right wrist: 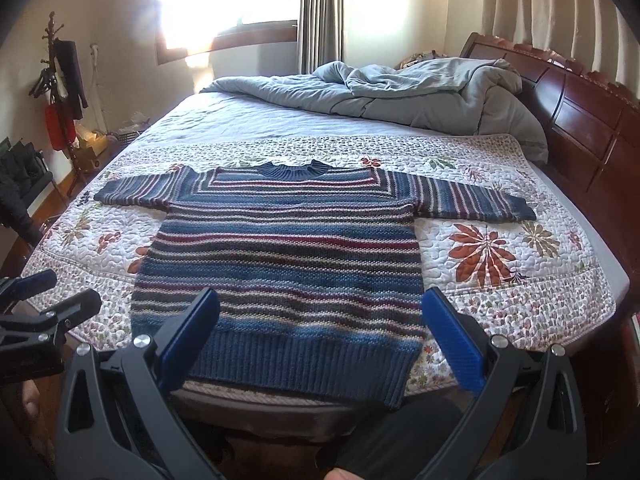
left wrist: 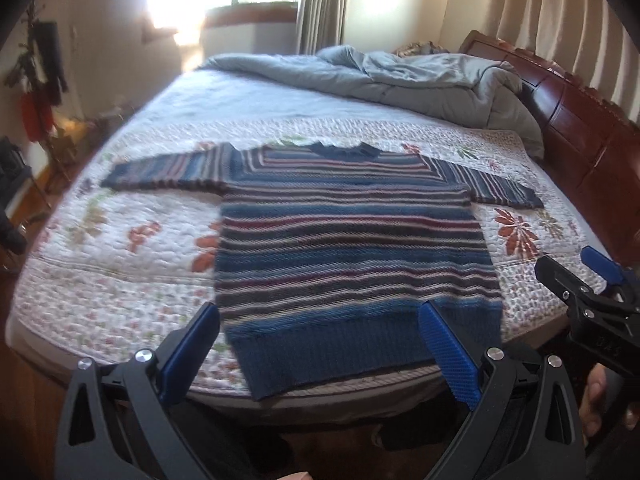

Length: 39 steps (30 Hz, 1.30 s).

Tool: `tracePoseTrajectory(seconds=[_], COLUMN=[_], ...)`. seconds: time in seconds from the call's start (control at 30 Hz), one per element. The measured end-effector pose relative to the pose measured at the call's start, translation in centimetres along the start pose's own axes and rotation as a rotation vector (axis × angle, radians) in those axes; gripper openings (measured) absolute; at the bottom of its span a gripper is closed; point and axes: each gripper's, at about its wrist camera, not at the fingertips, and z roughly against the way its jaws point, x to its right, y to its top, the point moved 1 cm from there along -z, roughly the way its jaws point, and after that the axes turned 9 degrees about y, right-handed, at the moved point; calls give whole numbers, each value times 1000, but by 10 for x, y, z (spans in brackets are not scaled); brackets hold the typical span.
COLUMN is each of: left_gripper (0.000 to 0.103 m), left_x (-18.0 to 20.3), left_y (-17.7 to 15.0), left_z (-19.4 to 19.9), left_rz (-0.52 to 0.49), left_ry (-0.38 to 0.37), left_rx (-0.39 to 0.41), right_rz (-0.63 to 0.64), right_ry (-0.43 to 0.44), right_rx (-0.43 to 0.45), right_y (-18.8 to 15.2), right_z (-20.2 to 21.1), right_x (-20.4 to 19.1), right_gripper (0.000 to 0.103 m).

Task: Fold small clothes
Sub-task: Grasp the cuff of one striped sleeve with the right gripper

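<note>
Sweater [right wrist: 280, 256] flat on quilt [right wrist: 500, 304], no fold yet.
Left gripper [left wrist: 320, 344] & right gripper [right wrist: 320, 332] both spread, empty; pinch sleeve cuffs first, fold inward evenly.

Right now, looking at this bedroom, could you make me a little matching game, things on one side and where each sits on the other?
Things:
1. striped sweater
2. grey duvet
3. coat stand
4. wooden headboard

Places:
A. standing by the left wall
B. bunched at the far end of the bed
C. running along the bed's right side
D. spread flat on the floral quilt, sleeves out

Pairs: 1-D, 2-B, 3-A, 4-C
</note>
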Motion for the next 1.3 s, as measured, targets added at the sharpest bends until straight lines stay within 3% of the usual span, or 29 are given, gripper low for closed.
tracePoseTrajectory(seconds=[0.13, 0.2, 0.27, 0.33, 0.43, 0.6, 0.67, 0.73, 0.83, 1.0, 1.27, 1.3], left_gripper=[99, 99, 99, 99, 99, 99, 99, 99, 99, 99, 99, 99], left_x=[21, 38, 55, 69, 90, 121, 130, 139, 147, 162, 169, 172], left_y=[12, 20, 33, 48, 78, 130, 144, 154, 159, 154, 165, 170], left_z=[-34, -55, -78, -94, -117, -175, -199, -221, -246, -271, -296, -302], left_rz=[-82, -156, -197, -217, -226, -177, -164, -154, -147, -191, -165, -155], left_ry=[28, 40, -26, -103, -140, -245, -274, -270, -290, -274, -297, -302], left_rx=[-17, -36, -80, -84, -52, -84, -93, -99, -119, -102, -100, -101], right_rz=[9, -36, -103, -205, -344, -702, -836, -969, -1118, -1183, -1145, -1127], right_ry=[39, 85, 120, 152, 171, 239, 267, 296, 282, 301, 296, 287], right_rx=[-25, -51, -58, -75, -93, -81, -47, -3, 72, 125, 116, 107], right_y=[11, 21, 30, 40, 48, 52, 49, 42, 29, 22, 42, 46], right_z=[-31, -54, -76, -104, -136, -189, -202, -215, -230, -257, -287, -289], right_x=[27, 61, 101, 162, 240, 409, 459, 515, 577, 622, 633, 631], right_gripper=[101, 101, 101, 100, 100, 99, 88, 58, 59, 58, 56, 50])
